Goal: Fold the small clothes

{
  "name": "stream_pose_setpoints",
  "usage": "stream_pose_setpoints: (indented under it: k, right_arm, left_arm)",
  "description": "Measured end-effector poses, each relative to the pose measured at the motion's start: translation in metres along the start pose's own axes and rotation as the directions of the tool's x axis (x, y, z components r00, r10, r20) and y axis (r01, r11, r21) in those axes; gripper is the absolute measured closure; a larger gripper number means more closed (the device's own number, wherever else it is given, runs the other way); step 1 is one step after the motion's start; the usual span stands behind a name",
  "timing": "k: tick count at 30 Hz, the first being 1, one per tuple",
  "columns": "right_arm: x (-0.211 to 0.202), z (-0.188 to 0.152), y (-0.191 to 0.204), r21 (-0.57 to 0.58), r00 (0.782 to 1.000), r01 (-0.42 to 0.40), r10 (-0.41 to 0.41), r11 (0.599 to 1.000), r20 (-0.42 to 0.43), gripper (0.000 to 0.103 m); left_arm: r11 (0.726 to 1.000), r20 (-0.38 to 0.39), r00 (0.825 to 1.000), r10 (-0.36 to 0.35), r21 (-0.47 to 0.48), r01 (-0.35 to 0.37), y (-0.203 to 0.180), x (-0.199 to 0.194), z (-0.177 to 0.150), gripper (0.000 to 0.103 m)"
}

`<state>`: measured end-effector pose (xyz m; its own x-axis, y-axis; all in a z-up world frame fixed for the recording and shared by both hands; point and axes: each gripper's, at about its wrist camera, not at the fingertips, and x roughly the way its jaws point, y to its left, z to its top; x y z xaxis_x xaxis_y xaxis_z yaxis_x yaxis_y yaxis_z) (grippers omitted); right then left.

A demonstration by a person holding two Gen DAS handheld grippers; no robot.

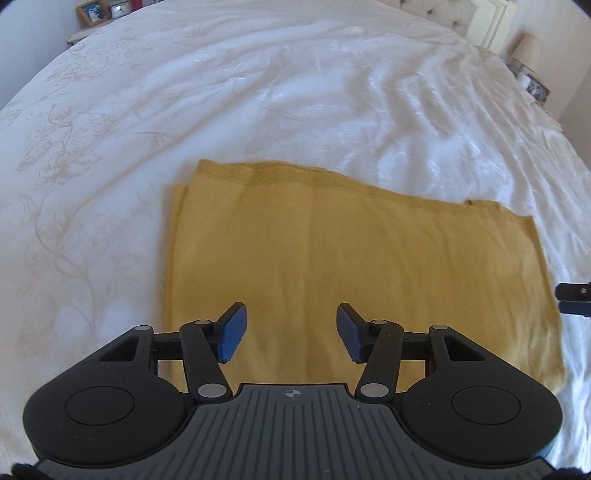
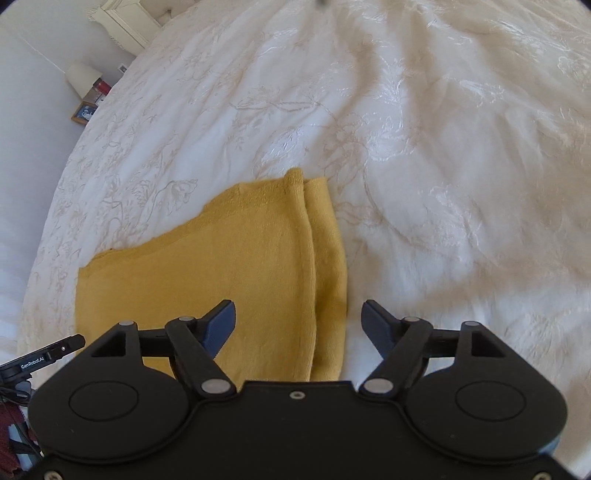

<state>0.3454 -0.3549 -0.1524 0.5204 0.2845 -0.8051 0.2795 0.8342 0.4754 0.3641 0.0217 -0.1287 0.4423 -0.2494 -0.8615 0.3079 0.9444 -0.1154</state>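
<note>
So the yellow cloth [image 1: 354, 266] was lying flat on the white floral bedspread [image 1: 184, 110], already folded over, with doubled layers showing along one side. The left gripper [image 1: 291, 332] hung over the near part of it, blue pads [image 1: 232, 332] apart with nothing between them, just cloth underneath. The left wrist view also caught the tip of the other gripper poking in at the right edge, plus a lamp [image 1: 526, 48] and picture frames [image 1: 92, 11] on the far side of the bed.

The right wrist view showed the layered edge much better: two stacked folds [image 2: 317, 258] running along the cloth's right side. The right gripper [image 2: 297, 325] sat spread wide, straddling that edge, one pad over cloth, one over bare bedspread, gripping nothing.
</note>
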Motion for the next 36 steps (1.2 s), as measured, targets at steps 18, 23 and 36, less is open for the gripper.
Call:
stream_pose_setpoints:
  k: [18, 23, 36]
  right_arm:
    - [-0.04, -0.106, 0.018, 0.048, 0.996, 0.035, -0.031, 0.998, -0.089, 0.009]
    - [-0.035, -0.13, 0.024, 0.025, 0.985, 0.091, -0.086, 0.996, -0.152, 0.003]
    - [-0.01, -0.177, 0.048, -0.073, 0.949, 0.228, -0.238, 0.971, -0.206, 0.0]
  left_arm:
    - [0.999, -0.204, 0.978, 0.043, 0.033, -0.037, -0.055, 0.028, -0.062, 0.037]
    - [0.998, -0.205, 0.977, 0.061, 0.046, -0.053, -0.056, 0.032, -0.062, 0.033]
    - [0.996, -0.213, 0.976, 0.038, 0.082, -0.021, -0.054, 0.044, -0.068, 0.016]
